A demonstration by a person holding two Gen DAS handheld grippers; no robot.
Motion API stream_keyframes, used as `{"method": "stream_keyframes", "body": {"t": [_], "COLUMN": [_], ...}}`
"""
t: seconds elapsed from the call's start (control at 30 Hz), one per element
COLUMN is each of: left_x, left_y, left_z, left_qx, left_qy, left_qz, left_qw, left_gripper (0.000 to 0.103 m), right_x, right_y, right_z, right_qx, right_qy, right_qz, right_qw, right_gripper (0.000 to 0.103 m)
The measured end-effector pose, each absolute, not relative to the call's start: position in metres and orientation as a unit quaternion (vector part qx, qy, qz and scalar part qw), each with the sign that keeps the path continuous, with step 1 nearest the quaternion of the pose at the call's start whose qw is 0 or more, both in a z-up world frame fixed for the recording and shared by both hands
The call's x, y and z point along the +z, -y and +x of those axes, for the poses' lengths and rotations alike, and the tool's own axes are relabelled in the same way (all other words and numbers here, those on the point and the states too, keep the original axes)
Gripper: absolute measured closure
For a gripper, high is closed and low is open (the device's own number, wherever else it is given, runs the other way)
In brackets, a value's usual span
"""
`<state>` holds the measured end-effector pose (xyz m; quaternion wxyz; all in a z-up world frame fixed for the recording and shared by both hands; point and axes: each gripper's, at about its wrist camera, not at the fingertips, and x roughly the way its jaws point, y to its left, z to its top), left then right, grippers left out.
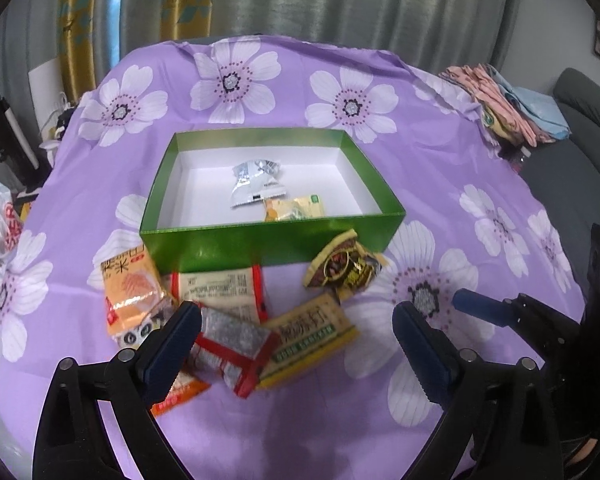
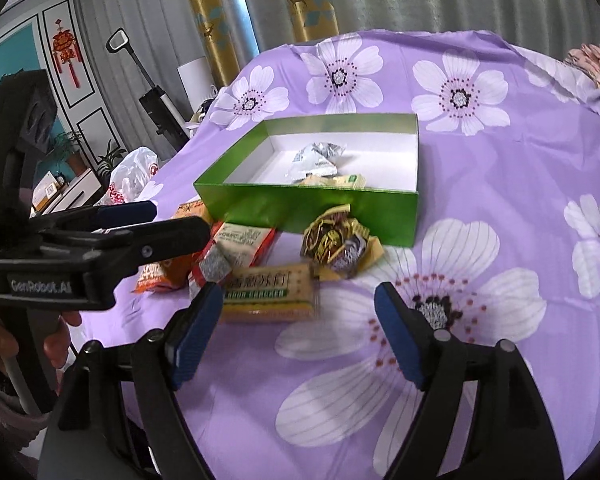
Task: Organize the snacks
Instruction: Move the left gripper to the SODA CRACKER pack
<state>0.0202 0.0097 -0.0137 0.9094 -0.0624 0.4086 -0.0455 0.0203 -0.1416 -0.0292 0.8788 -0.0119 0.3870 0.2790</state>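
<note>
At the bottom of the left wrist view, the left gripper (image 1: 296,332) stands with its jaws wide apart and nothing between them. It hangs over the cluster of loose packets at lower centre. The red and white packet (image 1: 232,344) lies partly behind the left finger, with the yellow cracker packet (image 1: 308,340) just beside it, the two seeming to touch or overlap. A grab here could pinch both at once, or nudge one sideways and scatter the pile, because the packets lie so close and at odd angles.

In the right wrist view, the right gripper (image 2: 296,320) also has its jaws spread and holds nothing. It sits low in the frame, with the cracker packet near its left finger. The two tools are close to each other over the same pile, so they could knock together if both reach in.

Further up, the orange packet (image 1: 130,292) lies at centre left, and the crinkled brown packet (image 1: 342,268) rests close against the front wall of the green box (image 1: 268,244). Gripping that one risks bumping the box and shifting it on the purple flowered cloth (image 1: 480,168), which may slip or bunch.

Inside the box lie a silver packet (image 1: 256,182) and a small yellow packet (image 1: 296,208), so two snacks are in and the rest remain outside.
</note>
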Motion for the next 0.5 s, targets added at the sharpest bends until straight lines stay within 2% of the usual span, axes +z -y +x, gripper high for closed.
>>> {"method": "stream_keyframes", "body": {"t": [0.2,0.5], "left_x": [-0.024,-0.059], "left_y": [-0.008,-0.023], "left_z": [0.009,-0.010], "left_qx": [-0.044,-0.088], "left_qy": [-0.422,-0.455], "left_qz": [-0.066,-0.146], "left_qw": [0.903,0.874], "left_gripper": [0.007,0.007], "right_x": [-0.037,-0.059], "right_y": [0.137,0.126], "right_z": [0.010,0.003], "right_qx": [0.290,0.303], "right_qy": [-0.398,-0.421], "right_qz": [-0.016,-0.050], "right_qw": [0.870,0.853], "right_gripper": [0.024,0.024]}}
